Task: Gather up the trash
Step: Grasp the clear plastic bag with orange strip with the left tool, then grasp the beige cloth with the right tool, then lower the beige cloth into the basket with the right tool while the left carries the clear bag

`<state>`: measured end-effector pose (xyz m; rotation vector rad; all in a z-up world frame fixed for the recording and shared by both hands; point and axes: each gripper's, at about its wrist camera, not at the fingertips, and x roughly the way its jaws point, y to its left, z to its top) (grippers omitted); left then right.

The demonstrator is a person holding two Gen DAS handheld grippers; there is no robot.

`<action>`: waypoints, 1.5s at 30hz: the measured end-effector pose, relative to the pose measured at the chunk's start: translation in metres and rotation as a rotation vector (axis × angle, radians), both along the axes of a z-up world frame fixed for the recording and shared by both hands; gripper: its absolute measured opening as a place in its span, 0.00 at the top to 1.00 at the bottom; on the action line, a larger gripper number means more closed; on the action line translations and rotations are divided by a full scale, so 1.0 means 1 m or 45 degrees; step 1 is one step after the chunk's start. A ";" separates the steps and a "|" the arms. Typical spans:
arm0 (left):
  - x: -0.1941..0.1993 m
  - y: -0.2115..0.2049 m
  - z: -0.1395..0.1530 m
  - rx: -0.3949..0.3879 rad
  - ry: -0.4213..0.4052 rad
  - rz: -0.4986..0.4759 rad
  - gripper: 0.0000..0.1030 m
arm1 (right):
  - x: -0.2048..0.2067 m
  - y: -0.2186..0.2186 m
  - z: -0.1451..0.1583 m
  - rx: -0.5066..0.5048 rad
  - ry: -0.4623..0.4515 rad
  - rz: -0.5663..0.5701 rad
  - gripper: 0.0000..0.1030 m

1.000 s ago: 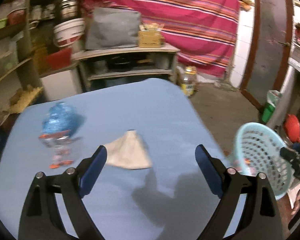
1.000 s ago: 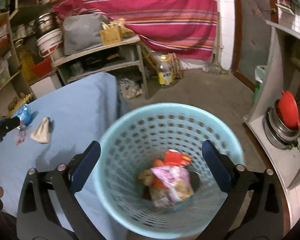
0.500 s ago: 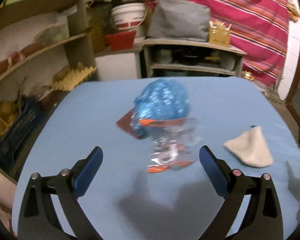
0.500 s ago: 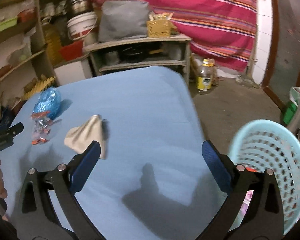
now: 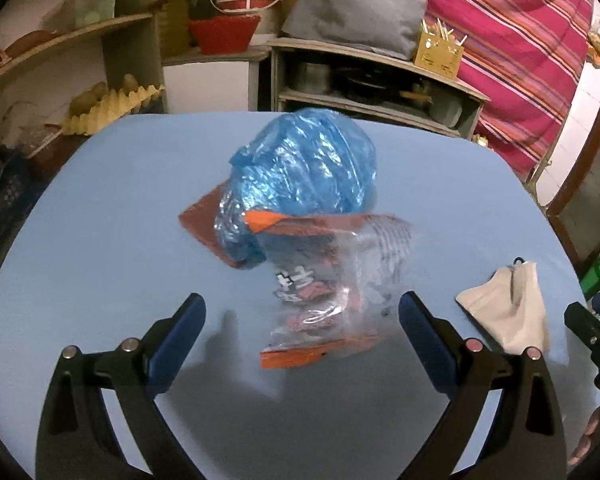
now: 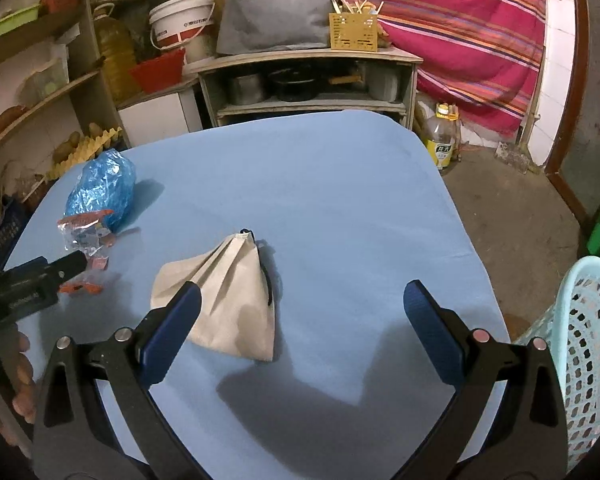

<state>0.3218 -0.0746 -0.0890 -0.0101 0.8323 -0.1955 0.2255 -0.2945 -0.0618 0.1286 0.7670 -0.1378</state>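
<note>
three trash pieces on one table (image 6: pixel 320 184); one basket (image 6: pixel 588 340); both claws released: left (image 5: pixel 302 316), right (image 6: pixel 302 304).

- Crumpled blue plastic bag (image 5: pixel 308 172): a puffed, shiny ball lying far left on the blue bench (image 6: pixel 340 200)
- Clear snack wrapper (image 5: pixel 332 292) with orange edges: flattened, touching the blue bag's near side
- Beige paper bag (image 6: pixel 228 300): creased, lying flat mid-bench, well apart from both
- Pale blue trash basket (image 6: pixel 584 360): beside the bench's right edge
</note>
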 end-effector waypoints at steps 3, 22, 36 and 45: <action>0.006 0.002 -0.004 -0.005 0.011 -0.010 0.11 | 0.007 0.008 -0.002 -0.012 0.012 0.026 0.04; -0.022 0.043 0.018 0.091 -0.074 0.038 0.51 | 0.047 0.059 -0.033 -0.138 0.155 0.112 0.36; -0.070 0.046 0.035 0.195 -0.124 0.098 0.51 | -0.005 0.028 0.006 0.025 0.079 0.233 0.66; -0.113 0.003 0.067 0.196 -0.183 0.054 0.51 | -0.073 -0.027 0.045 0.029 0.004 0.208 0.66</action>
